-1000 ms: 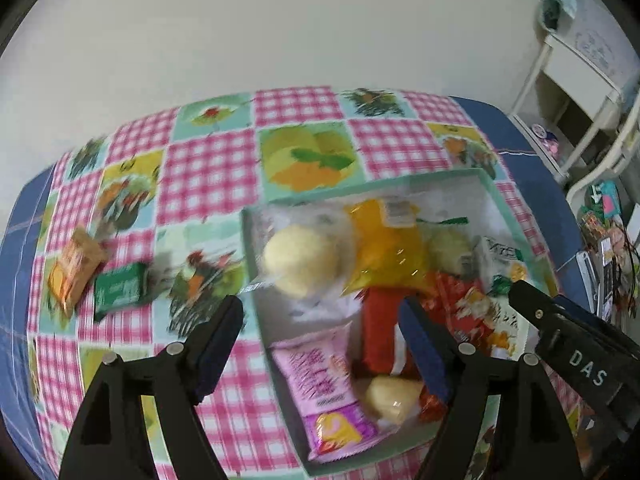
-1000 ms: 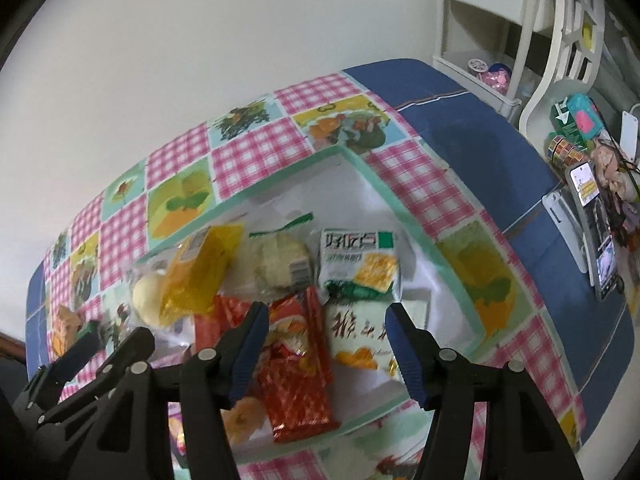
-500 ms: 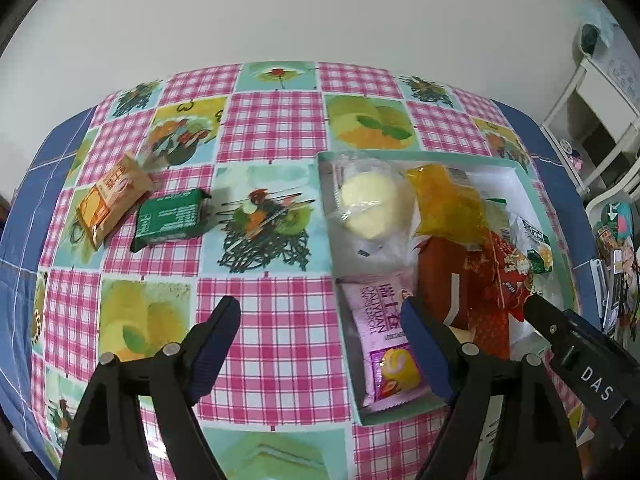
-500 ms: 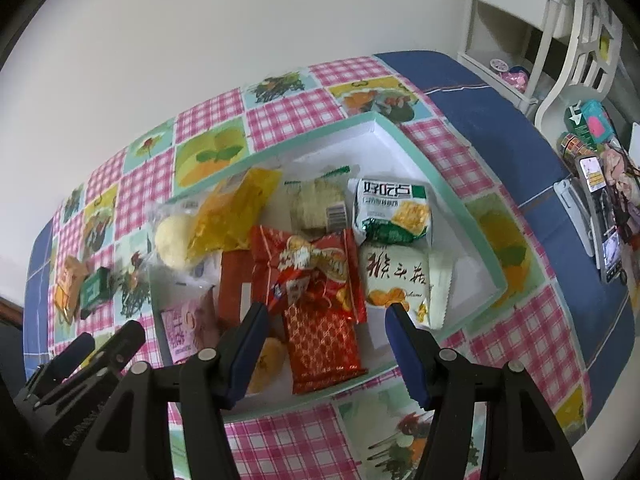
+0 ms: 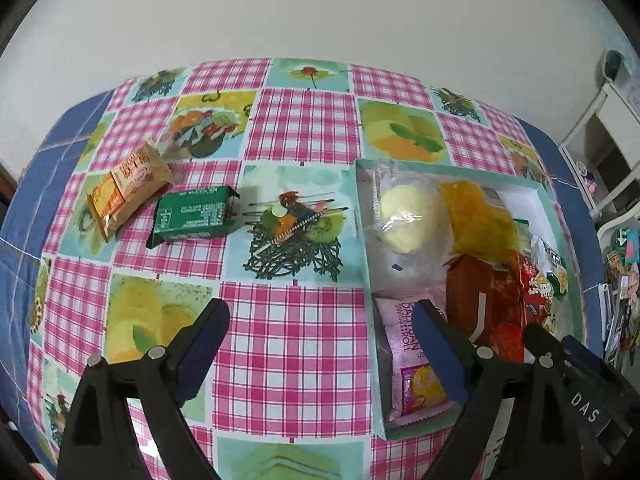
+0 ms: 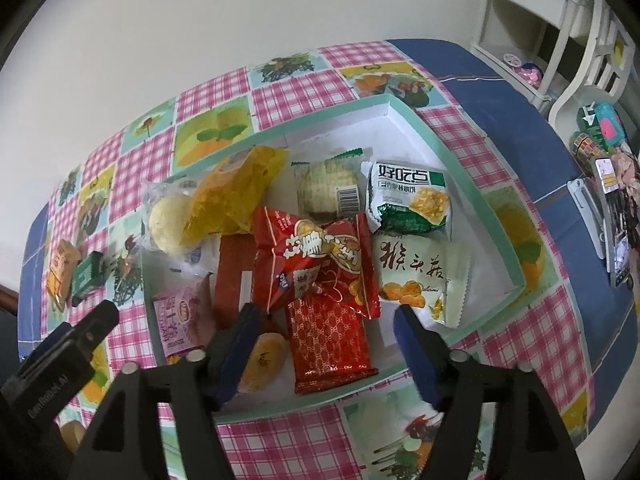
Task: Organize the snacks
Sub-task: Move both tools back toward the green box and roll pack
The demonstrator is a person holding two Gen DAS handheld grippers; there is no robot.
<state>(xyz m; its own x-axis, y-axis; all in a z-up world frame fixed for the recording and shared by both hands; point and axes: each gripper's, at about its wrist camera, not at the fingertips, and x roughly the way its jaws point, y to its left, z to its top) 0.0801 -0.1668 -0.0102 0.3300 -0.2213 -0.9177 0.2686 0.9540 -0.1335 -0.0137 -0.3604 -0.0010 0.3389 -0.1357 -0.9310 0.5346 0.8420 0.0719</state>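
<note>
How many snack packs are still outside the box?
2, both on the tablecloth left of the box: an orange packet and a green packet beside it. More could lie beyond the frame edges.

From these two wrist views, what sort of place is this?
Most likely a room in a home: a table under a fruit-print checked tablecloth, a white shelf unit by the wall, and packaged snacks in a shallow box.

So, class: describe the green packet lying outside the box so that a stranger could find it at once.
Start at the mint-rimmed box on the checked tablecloth. Outside it, to its left in the left wrist view, lie two packets. The green packet is the dark, flat one, nearer the box than the orange packet.
</note>
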